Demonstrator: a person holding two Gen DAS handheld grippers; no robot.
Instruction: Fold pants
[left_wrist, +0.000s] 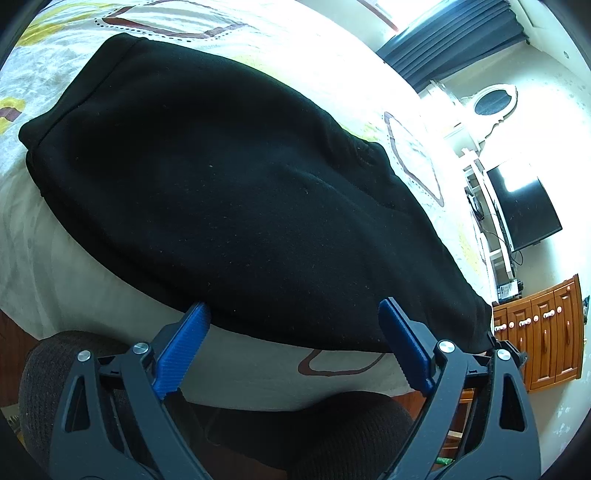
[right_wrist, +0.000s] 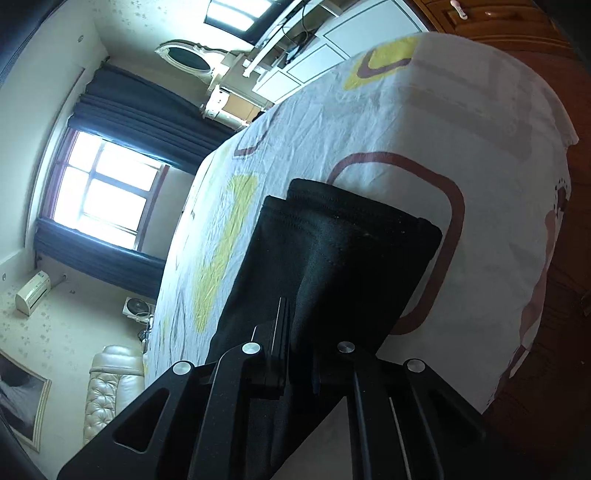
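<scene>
The left gripper (left_wrist: 293, 317) is wide open. Its 2 blue pads (left_wrist: 181, 347) stick up w/ a big gap between them & nothing in the gap. The tips sit right at the near edge of the black pants (left_wrist: 229, 192); can't tell if they touch the cloth.

The right gripper (right_wrist: 295, 332) is squeezed tight on the pants (right_wrist: 332, 258). Its black fingers (right_wrist: 280, 332) are pressed close together w/ a fold of dark cloth pinched between them. In the left wrist view a bit of this gripper (left_wrist: 508, 349) peeks out at the pants' right corner, by the hem.

The pants lie flat on the bed (left_wrist: 74, 258), folded over so they look like one long dark shape. They run from the near edge of the bed toward the far side. In the right wrist view the far end shows 2 layers, one edge a bit past the other, w/ stitching along it.

The bed has a white sheet (right_wrist: 369, 122) w/ yellow & brown shapes on it.

Farther out: a window (right_wrist: 103, 184) w/ dark blue curtains (right_wrist: 147, 122), a white oval mirror (left_wrist: 493, 101), a dark TV (left_wrist: 522, 210), a brown wood cabinet (left_wrist: 539, 332) w/ round knobs, & a cream sofa (right_wrist: 110, 391).
</scene>
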